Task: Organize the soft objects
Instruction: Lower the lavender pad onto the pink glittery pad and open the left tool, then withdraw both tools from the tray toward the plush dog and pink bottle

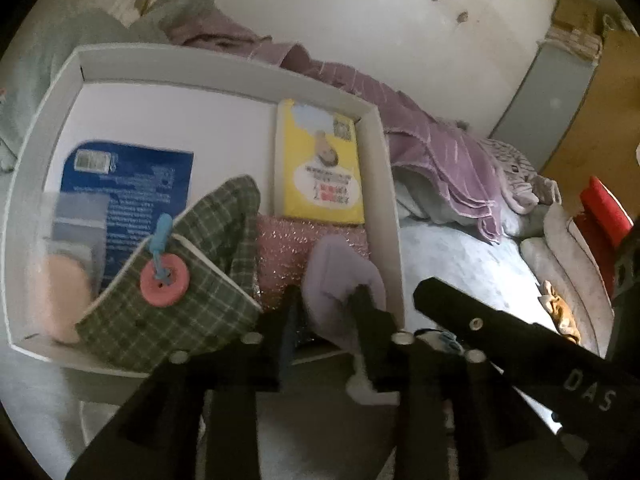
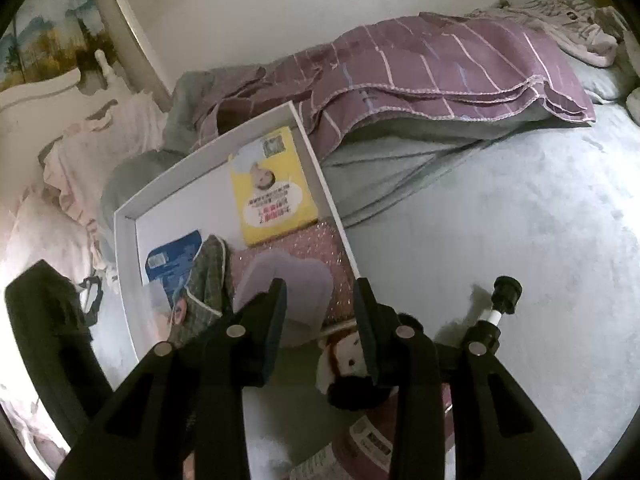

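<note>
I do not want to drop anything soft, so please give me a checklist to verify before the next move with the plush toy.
1. Right claw open: ok, its fingers stand wide apart with nothing clamped between them.
2. Monkey plush centred in the right claw: not ok, it lies under the right-hand finger.
3. Left claw grip on the lavender piece: cannot tell, the fabric sits between the fingers but contact is unclear.
4. Free room in the white box: ok, bare floor shows at its far side.
5. Plush inside the box: cannot tell, the right claw hides the near edge.
</note>
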The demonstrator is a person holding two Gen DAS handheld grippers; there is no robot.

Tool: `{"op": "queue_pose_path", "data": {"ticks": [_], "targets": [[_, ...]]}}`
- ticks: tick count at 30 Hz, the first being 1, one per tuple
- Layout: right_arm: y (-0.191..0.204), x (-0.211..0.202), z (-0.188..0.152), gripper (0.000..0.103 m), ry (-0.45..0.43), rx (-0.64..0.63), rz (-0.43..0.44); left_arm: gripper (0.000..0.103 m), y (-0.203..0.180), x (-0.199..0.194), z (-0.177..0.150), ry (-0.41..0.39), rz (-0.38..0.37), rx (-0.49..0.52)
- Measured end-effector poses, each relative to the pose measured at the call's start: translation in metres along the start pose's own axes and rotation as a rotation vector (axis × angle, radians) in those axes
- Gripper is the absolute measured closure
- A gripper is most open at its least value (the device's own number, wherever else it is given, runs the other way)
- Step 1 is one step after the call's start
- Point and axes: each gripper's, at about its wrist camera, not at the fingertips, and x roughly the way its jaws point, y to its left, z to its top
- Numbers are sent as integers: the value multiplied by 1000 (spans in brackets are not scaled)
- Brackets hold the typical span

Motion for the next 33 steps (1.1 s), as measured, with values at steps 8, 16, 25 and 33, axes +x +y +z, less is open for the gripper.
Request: {"op": "queue_pose_path", "data": {"ticks": [8,16,25,33], "targets": [[3,-25,1,66,30,23,37,42,-1,-39,-4,-10,54,28],[13,-45,0,65,66,15,41,42,-4,-62,5,38,177,78],[27,-72,-12,65,185,-77,-1,32,11,-83,7,330,359,-28],[28,-109,-16,51,184,-152,-65,32,-25,-102,3,363,425,84]]}}
